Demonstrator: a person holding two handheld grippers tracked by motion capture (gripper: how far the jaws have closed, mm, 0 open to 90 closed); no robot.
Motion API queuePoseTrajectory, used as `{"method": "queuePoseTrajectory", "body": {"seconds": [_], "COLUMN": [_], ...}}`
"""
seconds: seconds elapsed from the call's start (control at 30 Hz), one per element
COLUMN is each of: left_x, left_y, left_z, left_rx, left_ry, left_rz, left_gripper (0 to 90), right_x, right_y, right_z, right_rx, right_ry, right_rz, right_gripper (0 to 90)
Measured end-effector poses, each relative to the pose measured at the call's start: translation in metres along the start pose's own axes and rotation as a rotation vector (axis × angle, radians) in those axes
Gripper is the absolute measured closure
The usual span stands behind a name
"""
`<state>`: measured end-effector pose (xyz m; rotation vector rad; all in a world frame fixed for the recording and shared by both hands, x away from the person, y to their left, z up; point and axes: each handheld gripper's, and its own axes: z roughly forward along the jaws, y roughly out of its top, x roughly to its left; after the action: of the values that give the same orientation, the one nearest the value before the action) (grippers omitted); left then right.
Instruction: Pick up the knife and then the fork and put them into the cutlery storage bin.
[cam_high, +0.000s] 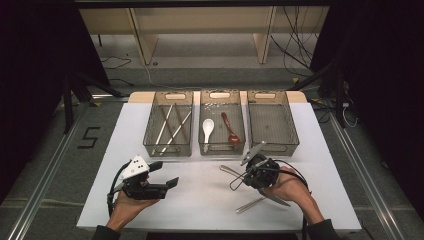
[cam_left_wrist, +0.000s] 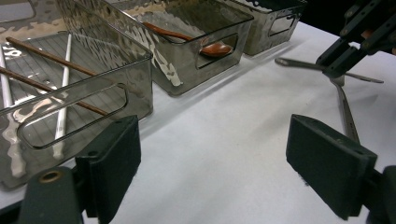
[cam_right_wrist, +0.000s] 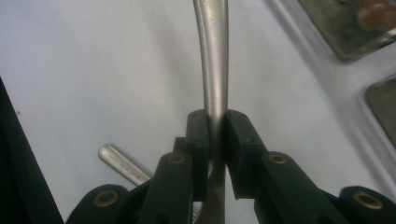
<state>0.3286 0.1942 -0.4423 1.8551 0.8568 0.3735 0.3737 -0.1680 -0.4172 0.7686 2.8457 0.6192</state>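
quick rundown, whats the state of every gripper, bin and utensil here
right gripper: shut on metal utensil, lifted off the table
left gripper: open, nothing between its fingers
second metal utensil: lying flat on table
left bin: holds chopsticks
middle bin: holds white spoon and brown spoon
right bin: empty

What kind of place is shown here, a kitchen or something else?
Probably a lab or recording workspace, not a kitchen: a white table holding three clear bins for sorting cutlery, loose cables on the floor, and a floor marking "5".
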Motion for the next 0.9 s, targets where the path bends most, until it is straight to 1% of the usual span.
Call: {"method": "queuePoseTrajectory", "body": {"seconds": [0.2,0.5,0.53,0.67,0.73,0.9], "left_x": [0.001,0.002,0.002,0.001,0.002,0.003], "left_y": [0.000,0.000,0.000,0.000,0.000,-0.001], "left_z": [-0.001,-0.001,-0.001,-0.001,-0.002,-0.002], "left_rx": [-0.005,-0.010,-0.011,-0.024,-0.020,-0.022], "left_ry": [0.003,0.005,0.005,0.009,0.010,0.010], "left_rz": [-0.007,-0.004,-0.004,-0.014,-0.006,-0.011], "left_gripper": [17.6,17.6,17.6,17.6,17.6,17.6], "right_x": [-0.010,-0.029,-0.032,-0.041,-0.045,-0.056], "right_y": [-0.001,0.002,0.002,0.005,0.007,0.010], "right_z": [-0.014,-0.040,-0.042,-0.049,-0.052,-0.058], "right_rx": [-0.063,-0.160,-0.169,-0.198,-0.215,-0.250], "right_ry": [-0.012,-0.065,-0.069,-0.101,-0.107,-0.123], "right_rz": [0.045,0.098,0.111,0.134,0.151,0.183], "right_gripper": [80.6,80.6,80.6,80.6,80.5,80.6]}}
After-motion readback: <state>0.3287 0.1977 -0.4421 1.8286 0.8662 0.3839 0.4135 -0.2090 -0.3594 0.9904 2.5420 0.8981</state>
